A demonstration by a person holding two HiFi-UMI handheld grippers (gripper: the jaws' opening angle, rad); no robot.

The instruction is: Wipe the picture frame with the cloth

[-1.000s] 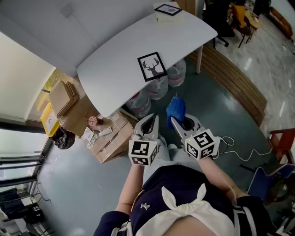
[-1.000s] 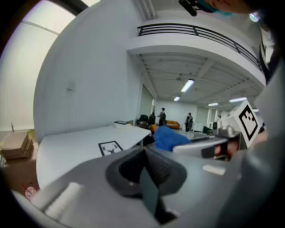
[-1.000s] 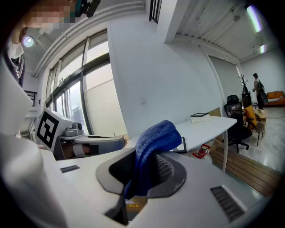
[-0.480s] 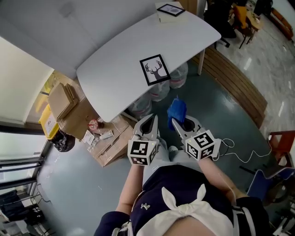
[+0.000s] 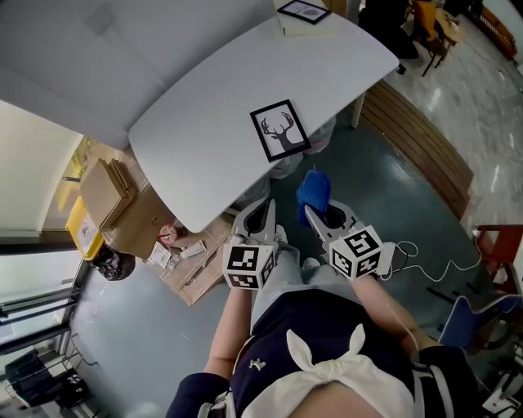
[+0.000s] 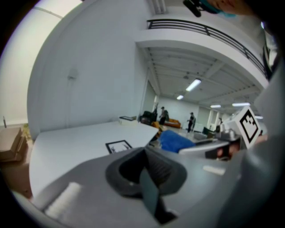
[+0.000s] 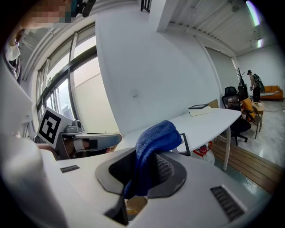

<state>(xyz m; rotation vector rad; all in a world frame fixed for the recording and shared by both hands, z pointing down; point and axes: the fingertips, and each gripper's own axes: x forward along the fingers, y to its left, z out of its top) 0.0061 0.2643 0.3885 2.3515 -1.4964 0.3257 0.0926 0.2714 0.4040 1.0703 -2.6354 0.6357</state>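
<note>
Right gripper (image 5: 317,214) clamps a blue cloth (image 5: 313,192); left gripper (image 5: 261,211), jaws together, holds nothing. The picture frame (image 5: 280,131) lies flat on the white table (image 5: 204,139) at twelve o'clock, apart from both.

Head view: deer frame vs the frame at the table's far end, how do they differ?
The deer frame lies flat, straight on the white table near its front edge; the far frame sits on a pale flat block at the far corner. The deer frame shows a black antlered head; the far frame's picture is too small to read. Both have black borders round a white field.
</note>
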